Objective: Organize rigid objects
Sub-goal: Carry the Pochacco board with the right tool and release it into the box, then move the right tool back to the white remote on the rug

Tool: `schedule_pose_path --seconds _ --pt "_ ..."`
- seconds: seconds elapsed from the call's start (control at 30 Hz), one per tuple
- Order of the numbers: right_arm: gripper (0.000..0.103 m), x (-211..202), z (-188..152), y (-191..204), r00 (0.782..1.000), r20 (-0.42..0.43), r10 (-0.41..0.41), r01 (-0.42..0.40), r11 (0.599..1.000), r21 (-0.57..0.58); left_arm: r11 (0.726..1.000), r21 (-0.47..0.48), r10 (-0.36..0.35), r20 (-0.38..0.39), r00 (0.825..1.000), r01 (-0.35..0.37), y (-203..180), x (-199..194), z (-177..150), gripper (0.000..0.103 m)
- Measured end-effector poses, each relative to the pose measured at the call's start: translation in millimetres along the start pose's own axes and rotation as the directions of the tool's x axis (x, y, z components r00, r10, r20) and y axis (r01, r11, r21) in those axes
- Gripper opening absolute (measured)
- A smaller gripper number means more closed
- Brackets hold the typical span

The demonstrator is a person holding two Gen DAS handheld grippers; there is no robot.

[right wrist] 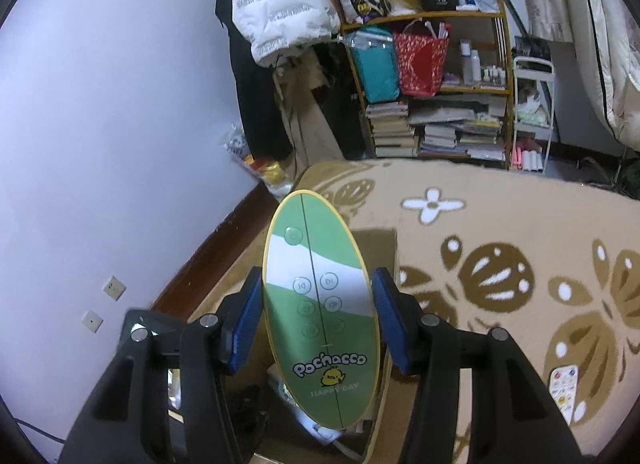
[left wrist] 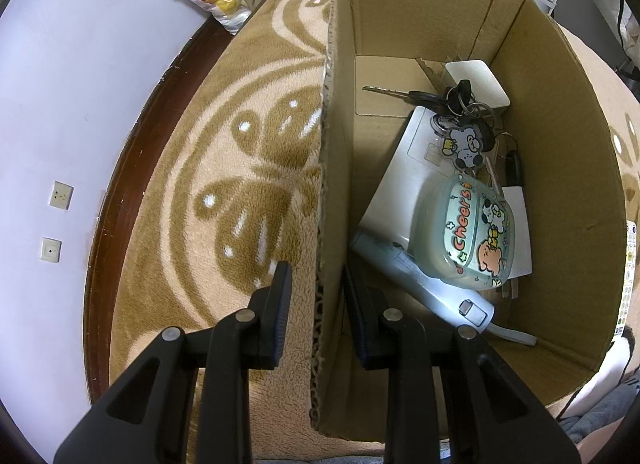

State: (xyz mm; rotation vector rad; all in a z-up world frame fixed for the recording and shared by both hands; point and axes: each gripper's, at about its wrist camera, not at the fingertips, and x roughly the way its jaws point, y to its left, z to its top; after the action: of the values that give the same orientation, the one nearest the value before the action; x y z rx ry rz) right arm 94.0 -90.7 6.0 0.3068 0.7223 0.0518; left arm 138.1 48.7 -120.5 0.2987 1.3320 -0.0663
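Our right claw (right wrist: 320, 324) is closed on the speaker (right wrist: 320, 312), a flat green oval printed with buttons and a cartoon chick. The blue pads (right wrist: 244, 328) press its two long edges at about nine and three o'clock of the oval, a little below its middle. It stands nearly upright between the pads, its top toward twelve o'clock. We judge it stiff and light, with a glossy face that looks slippery; the edge grip suits it, since the face gives no purchase and the curved rim could slide out if we slacken. Held below centre, it may tip forward if we swing fast.

Our left claw (left wrist: 316, 304) is clamped on the near wall of the box (left wrist: 540, 104), one finger outside over the rug (left wrist: 180, 184), one inside. The cardboard is thin and will flex, so it steadies the box but will not carry it.

Inside the box, from six toward twelve o'clock: a pale tube-shaped gadget (left wrist: 420, 284), a round case (left wrist: 464, 236) marked "Cheers", a white slab (left wrist: 400, 184) beneath it, and keys (left wrist: 452, 104) with a charm. The clear floor lies toward ten o'clock, where we think the speaker would go in flat.
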Motion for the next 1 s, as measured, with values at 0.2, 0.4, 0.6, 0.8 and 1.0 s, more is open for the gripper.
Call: schedule_pose_path --seconds 0.2,0.4,0.6,0.8,1.0 --pt "0.057 16.8 -26.5 -12.8 0.998 -0.052 0.032 -0.029 0.997 0.073 1.000 -0.003 -0.003 -0.002 1.000 0.003 -0.5 0.0 0.3 0.026" --pt "0.057 35.1 -44.1 -23.7 0.995 -0.100 0.019 -0.009 0.995 0.102 1.000 -0.004 -0.004 -0.001 1.000 0.004 -0.3 0.3 0.7 0.026" --pt "0.057 41.3 -50.7 -23.5 0.994 -0.112 0.010 -0.004 0.998 0.055 1.000 -0.004 0.000 -0.006 1.000 0.000 -0.3 1.9 1.6 0.026" --pt "0.058 40.9 -47.8 -21.4 0.991 -0.135 -0.004 0.009 0.999 0.033 1.000 -0.002 0.002 -0.005 1.000 -0.002 -0.7 1.9 1.1 0.026" --pt "0.075 28.0 -40.4 -23.1 0.993 -0.114 -0.024 0.027 0.999 0.024 1.000 0.001 0.007 -0.005 1.000 -0.007 -0.9 0.9 0.5 0.026"
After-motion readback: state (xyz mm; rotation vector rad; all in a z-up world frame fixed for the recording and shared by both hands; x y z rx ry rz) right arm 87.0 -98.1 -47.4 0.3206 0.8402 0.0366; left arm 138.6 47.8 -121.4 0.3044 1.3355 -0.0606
